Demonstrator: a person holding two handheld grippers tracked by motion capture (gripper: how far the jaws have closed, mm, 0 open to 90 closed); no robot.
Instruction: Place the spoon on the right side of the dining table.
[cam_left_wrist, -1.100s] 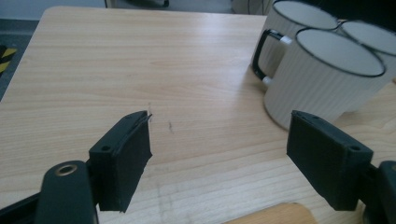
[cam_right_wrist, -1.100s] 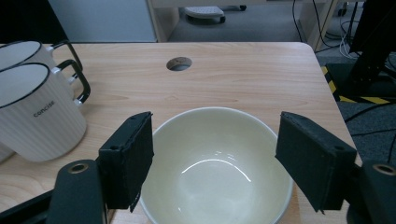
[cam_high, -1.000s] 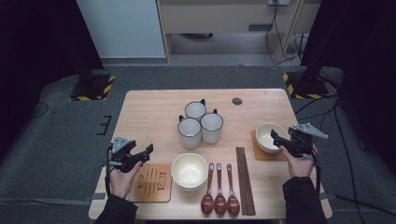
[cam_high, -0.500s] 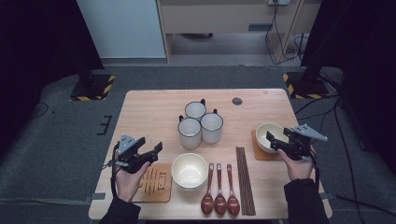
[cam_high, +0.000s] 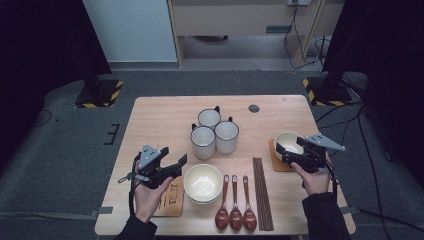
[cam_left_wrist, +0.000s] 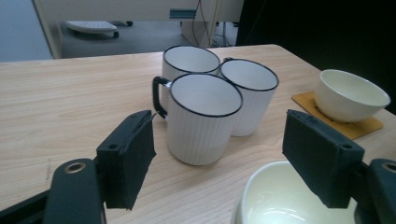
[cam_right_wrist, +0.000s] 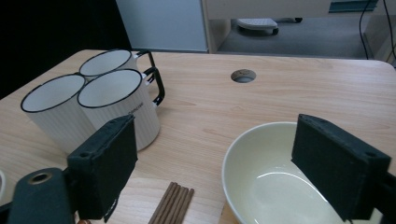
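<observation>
My left tool (cam_high: 176, 163) has moved toward the near bowl (cam_high: 202, 182), jaws apart and empty; my right tool (cam_high: 284, 153), jaws just widened, straddles the far bowl's (cam_high: 287, 141) rim without clamping.

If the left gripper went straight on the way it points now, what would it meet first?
Probably the nearest white ribbed mug with a black rim, centred between the open left gripper's jaws; the cream bowl lies below that line, though depth is uncertain.

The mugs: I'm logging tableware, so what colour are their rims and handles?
Black rims and handles on white ribbed mugs, clearest in the left gripper view.
</observation>
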